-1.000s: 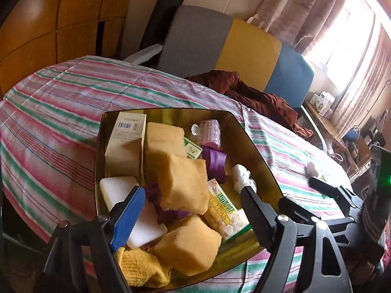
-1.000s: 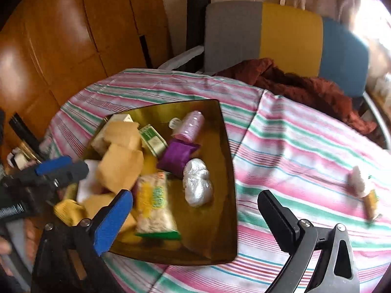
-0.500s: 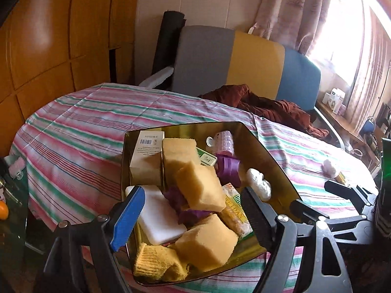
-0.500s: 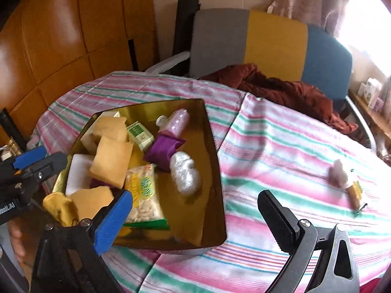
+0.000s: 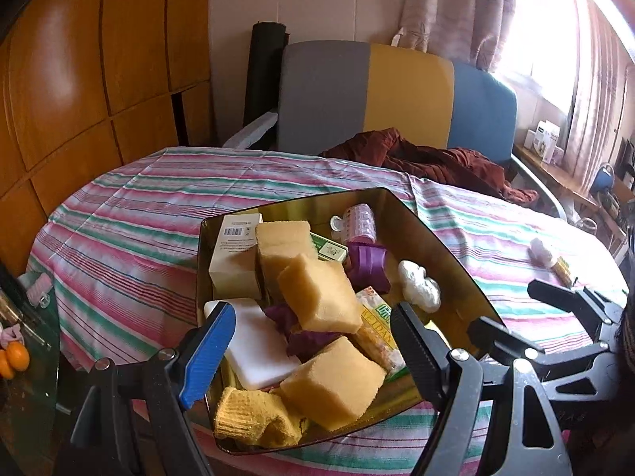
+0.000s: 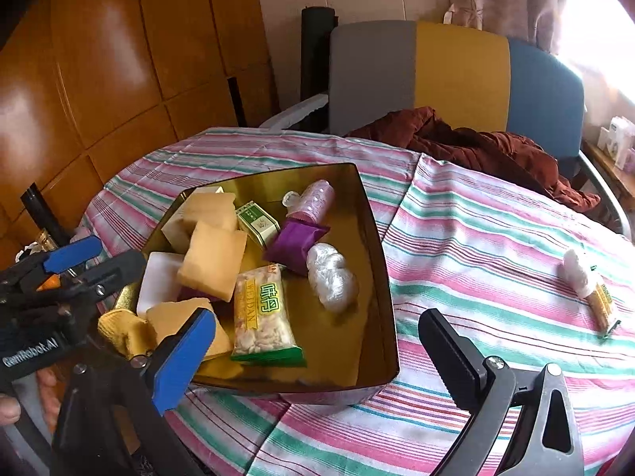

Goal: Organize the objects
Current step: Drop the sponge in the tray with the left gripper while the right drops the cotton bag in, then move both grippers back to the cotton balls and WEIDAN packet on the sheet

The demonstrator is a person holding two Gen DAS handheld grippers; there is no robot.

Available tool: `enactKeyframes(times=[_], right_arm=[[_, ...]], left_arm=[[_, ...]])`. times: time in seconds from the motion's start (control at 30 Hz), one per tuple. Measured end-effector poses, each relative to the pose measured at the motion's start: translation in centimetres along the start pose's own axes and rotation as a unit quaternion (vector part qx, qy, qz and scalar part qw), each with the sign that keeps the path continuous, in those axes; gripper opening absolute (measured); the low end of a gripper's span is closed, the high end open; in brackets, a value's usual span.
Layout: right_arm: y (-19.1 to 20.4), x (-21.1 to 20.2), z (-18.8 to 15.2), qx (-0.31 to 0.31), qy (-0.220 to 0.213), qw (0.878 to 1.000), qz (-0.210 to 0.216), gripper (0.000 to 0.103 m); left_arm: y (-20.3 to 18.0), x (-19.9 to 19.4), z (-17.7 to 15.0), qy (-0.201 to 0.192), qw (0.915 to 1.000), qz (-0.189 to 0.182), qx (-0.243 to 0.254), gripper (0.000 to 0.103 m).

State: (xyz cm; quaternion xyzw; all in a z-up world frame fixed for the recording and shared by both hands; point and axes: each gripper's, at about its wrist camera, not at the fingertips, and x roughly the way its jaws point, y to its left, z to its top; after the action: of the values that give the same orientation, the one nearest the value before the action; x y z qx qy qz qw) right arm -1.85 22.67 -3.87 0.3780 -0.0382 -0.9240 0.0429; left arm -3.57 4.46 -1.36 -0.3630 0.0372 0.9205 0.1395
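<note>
Both hand-held grippers, left [image 5: 309,341] and right [image 6: 317,353], gape empty above the gold tray's [image 6: 377,261] near edge, sponges and packets gathered inside; beyond, stray white bundle [image 6: 576,272] awaits collection on the striped counter [image 6: 476,238].

A glossy, mirror-smooth gold tray [image 6: 377,277] sits on a matt striped cloth tablecloth [image 6: 476,246]. In the tray lie porous yellow sponges [image 5: 317,297], a smooth white foam block [image 5: 258,345], a shiny plastic snack packet [image 6: 260,317] and a paper carton [image 5: 234,258]. Behind the tray stand polished wood panels [image 6: 99,79].
</note>
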Motion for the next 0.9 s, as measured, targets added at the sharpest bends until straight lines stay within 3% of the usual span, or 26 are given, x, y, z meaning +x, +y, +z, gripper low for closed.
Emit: enactKeyframes(times=[0.33, 0.63, 0.9], right_arm=[[-1.1, -0.2, -0.1, 0.002, 0.001, 1.000, -0.016, 0.103], [-3.9, -1.3, 0.3, 0.002, -0.012, 0.999, -0.037, 0.103], [-9.2, -2.8, 1.5, 0.020, -0.031, 0.992, -0.119, 0.103]], left_arm=[[-1.6, -0.5, 0.0, -0.003, 0.9995, -0.005, 0.031, 0.082], [-3.3, -1.2, 0.2, -0.015, 0.9973, 0.018, 0.070, 0.082], [-4.7, -1.4, 0.4, -0.018, 0.9948, 0.029, 0.096, 0.082]])
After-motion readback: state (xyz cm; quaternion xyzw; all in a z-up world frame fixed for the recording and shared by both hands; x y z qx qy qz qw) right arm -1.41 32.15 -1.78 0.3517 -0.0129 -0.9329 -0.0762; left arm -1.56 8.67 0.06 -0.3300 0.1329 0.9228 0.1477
